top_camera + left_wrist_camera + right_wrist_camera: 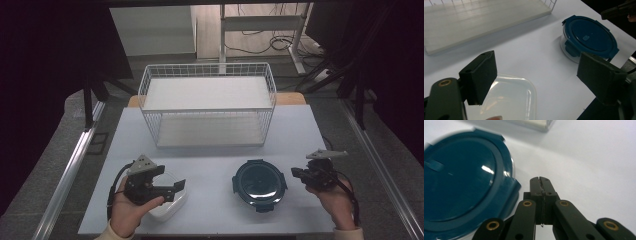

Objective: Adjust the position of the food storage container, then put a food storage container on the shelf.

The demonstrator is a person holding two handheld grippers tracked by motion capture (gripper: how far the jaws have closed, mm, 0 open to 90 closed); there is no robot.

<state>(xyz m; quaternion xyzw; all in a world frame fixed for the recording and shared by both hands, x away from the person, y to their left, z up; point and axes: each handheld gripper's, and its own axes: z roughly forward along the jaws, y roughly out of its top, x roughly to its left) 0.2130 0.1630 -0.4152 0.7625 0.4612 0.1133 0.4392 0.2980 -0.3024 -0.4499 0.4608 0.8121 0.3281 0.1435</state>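
At the bench's near-left corner the left gripper point(172, 189) hovers jaws wide and empty over the white container point(170, 202), while toward near-right the blue-lidded round container point(259, 184) sits just left of the clenched, empty right gripper point(298, 173).

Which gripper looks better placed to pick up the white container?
Left, probably. The left gripper hovers open right over the white container, while the right gripper is shut and sits beside the blue-lidded round container.
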